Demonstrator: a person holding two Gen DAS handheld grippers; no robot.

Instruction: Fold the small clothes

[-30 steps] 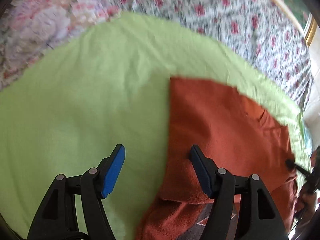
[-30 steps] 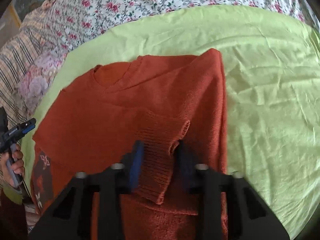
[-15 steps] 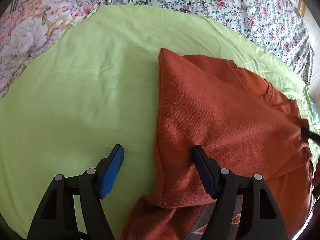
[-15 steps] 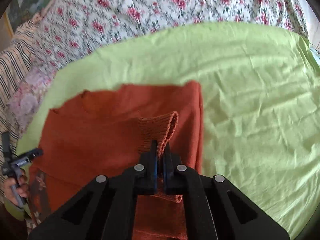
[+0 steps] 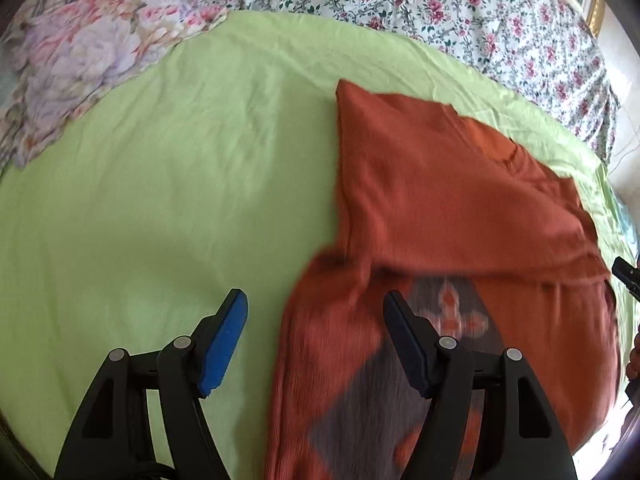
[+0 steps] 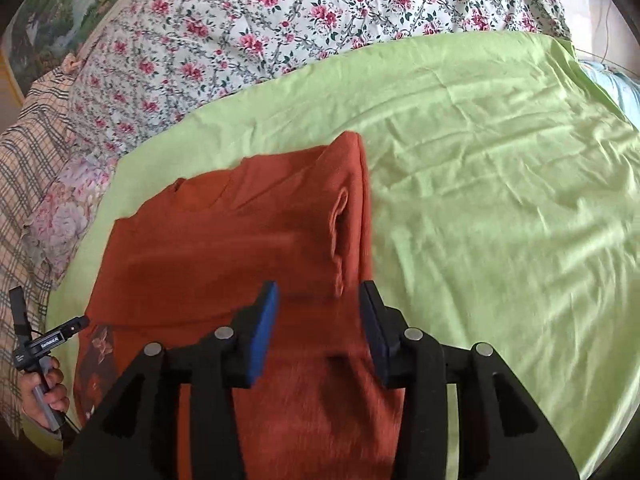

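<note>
An orange knitted sweater [image 5: 440, 208] lies on a light green sheet [image 5: 160, 200], its side parts folded inward; a grey patterned front panel [image 5: 400, 400] shows near me. My left gripper [image 5: 316, 336] is open and empty, straddling the sweater's left edge. In the right wrist view the sweater [image 6: 248, 248] has a sleeve [image 6: 344, 240] laid along its right edge. My right gripper [image 6: 320, 328] is open and empty just above the sweater, near the sleeve's lower end.
A floral bedspread [image 6: 280, 32] lies beyond the green sheet [image 6: 500, 200]. A flowered pillow [image 5: 92, 64] sits at the far left. The left gripper's handle, held in a hand [image 6: 44, 396], shows at the left edge of the right wrist view.
My right gripper has let go of the sleeve cuff and opened; the sleeve now lies along the sweater's right edge. My left gripper has drawn back toward the sweater's bottom, still open.
</note>
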